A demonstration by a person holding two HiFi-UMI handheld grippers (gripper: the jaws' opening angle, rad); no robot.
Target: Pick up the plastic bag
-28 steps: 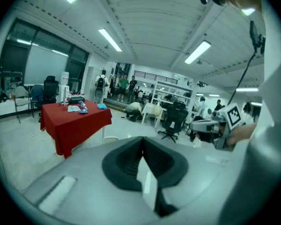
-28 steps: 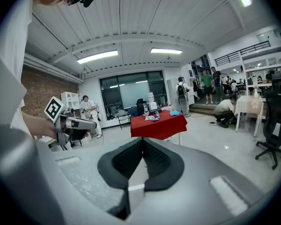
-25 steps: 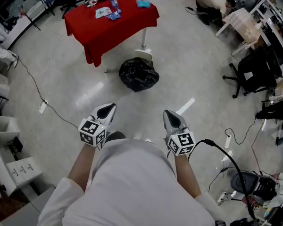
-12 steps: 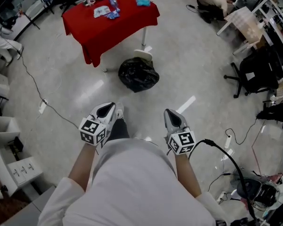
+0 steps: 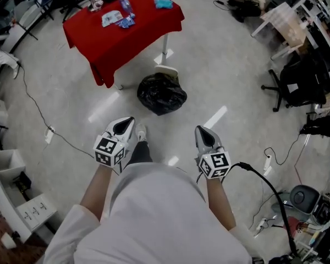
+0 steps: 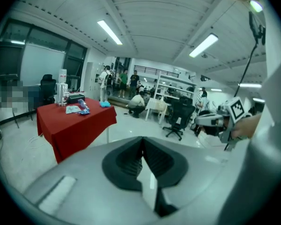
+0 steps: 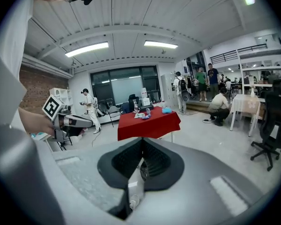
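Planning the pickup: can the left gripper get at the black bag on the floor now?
Probably not yet: the shut left gripper is short of the plastic bag, though only floor lies between.

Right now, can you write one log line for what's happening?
stage: before pickup | black plastic bag: on floor by red table, untouched | left gripper: shut, empty | right gripper: shut, empty

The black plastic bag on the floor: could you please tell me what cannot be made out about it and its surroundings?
- plastic bag, head view: contents hidden by its opaque plastic; any tie or handle too small to see.
- Same bag, left gripper view: hidden behind the left gripper body.
- items on the red table, head view: too small to identify.
- white object behind the bag: partly covered by it.
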